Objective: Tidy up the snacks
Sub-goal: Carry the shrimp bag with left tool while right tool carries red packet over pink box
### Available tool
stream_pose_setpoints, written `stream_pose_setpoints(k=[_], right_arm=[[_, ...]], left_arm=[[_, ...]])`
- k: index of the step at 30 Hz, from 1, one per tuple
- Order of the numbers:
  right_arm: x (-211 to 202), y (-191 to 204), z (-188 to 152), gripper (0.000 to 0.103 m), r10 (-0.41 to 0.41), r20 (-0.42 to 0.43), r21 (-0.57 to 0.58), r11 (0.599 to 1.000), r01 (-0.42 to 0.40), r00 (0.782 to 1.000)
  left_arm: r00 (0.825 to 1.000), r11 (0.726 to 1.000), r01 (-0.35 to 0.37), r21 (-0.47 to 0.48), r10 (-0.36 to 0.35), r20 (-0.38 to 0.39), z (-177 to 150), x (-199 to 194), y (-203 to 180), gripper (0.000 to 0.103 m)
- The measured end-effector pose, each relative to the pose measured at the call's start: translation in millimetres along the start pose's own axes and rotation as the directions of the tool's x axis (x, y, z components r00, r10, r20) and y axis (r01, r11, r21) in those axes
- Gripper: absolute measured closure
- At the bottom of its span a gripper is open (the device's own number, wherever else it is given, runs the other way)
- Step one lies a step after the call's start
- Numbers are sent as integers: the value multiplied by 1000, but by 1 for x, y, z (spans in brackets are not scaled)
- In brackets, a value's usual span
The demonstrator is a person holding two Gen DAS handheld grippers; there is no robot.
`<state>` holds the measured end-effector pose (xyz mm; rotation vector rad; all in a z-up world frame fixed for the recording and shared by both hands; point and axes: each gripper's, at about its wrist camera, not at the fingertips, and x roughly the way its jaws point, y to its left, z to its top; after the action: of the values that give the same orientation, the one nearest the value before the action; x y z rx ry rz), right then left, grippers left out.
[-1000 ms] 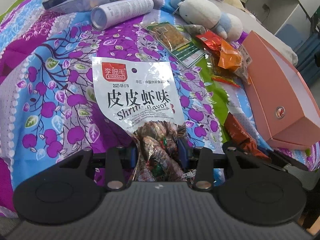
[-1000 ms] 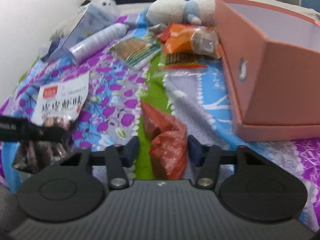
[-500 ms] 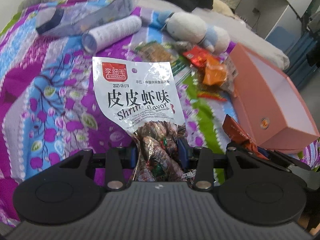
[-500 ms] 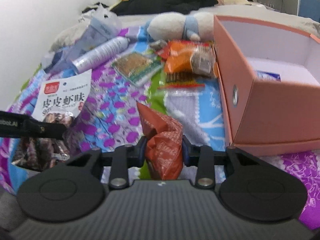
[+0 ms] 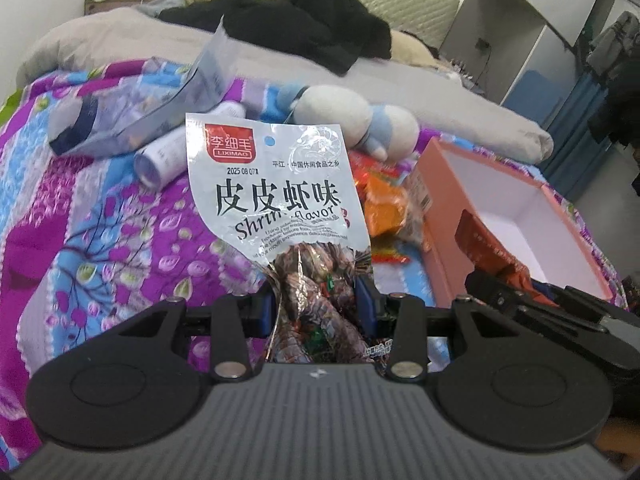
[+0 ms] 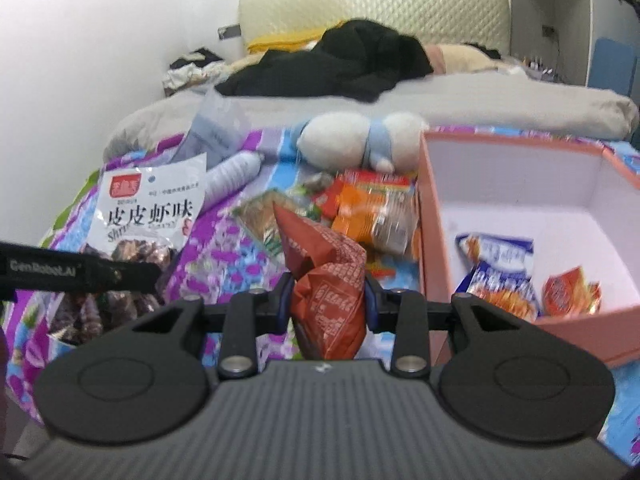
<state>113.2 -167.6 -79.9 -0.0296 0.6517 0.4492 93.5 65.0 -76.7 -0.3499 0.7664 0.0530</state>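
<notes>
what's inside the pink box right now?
In the right wrist view the pink box holds a blue-and-white snack packet and a small red-orange packet on its white floor. Its near wall hides the front strip of the floor, so anything there is unseen.

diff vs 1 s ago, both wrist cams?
Right gripper closed on the red-orange snack packet, which lay between open jaws, and lifted it off the quilt. Left gripper rose too, keeping its grip on the shrimp-flavor bag. Pink box, plush toy and the remaining snacks stayed put.
</notes>
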Motion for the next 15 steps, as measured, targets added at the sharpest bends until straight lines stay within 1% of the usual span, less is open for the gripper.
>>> stream_pose_setpoints(k=[8,10,15], right_arm=[[-23,-14,36,66,-42,90,-16,999,43,995],[-27,-18,45,66,-67,102,-18,997,69,993],[-37,-35,63,66,-99,137,2,995,100,986]], left_arm=[[997,998,45,32,-46,54,31,-9,-31,58],[996,998,57,35,-59,64,38,-12,-40,58],[993,995,81,56,-85,79,60,-9,-63,58]])
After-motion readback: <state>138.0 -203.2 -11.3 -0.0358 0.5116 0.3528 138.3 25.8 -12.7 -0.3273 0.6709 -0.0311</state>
